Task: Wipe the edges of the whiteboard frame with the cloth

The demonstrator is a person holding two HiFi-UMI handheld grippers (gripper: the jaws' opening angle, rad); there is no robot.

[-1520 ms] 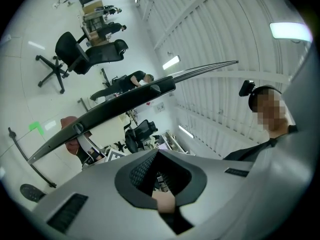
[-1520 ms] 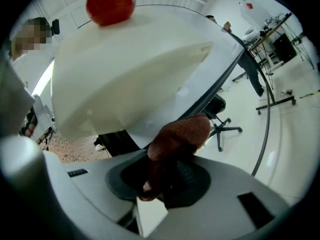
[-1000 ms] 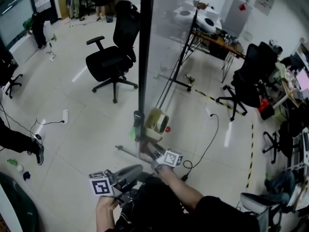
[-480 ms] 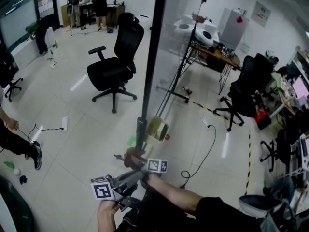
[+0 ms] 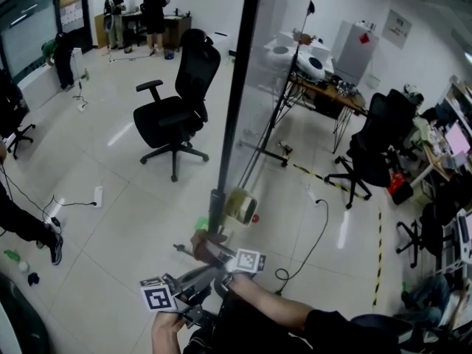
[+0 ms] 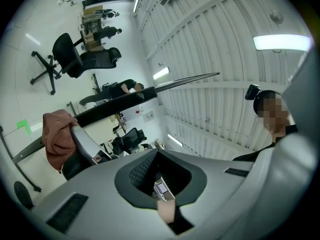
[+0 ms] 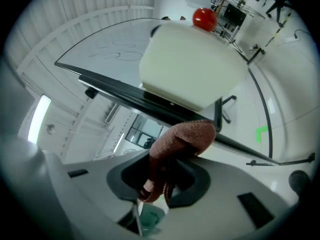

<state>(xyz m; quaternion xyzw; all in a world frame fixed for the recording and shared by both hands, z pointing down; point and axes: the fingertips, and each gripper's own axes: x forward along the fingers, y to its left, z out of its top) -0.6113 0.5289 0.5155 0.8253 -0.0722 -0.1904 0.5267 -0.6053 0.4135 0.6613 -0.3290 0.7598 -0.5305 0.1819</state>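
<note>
Rust-brown cloth (image 7: 182, 141) bunches out of the right gripper (image 5: 208, 249), whose jaws are clamped on it. The wad looks pressed against the black frame edge (image 5: 234, 102) of the whiteboard (image 7: 120, 49), just ahead of the jaw tips. From where I stand the board shows almost edge-on. That edge reads as one long dark bar rising up and away from the jaws, with nearly all its length lying beyond the cloth. The contact is down at the bar's low end, close beside the cream box (image 5: 240, 203) fixed to the board. I'd reckon the wipe has to run lengthwise along that bar, away from the person, not across it. The left gripper (image 5: 198, 277) hangs behind and to the left of the right one, clear of the frame. Its jaws are apart with nothing in them, so the right is the nearer hand.
</note>
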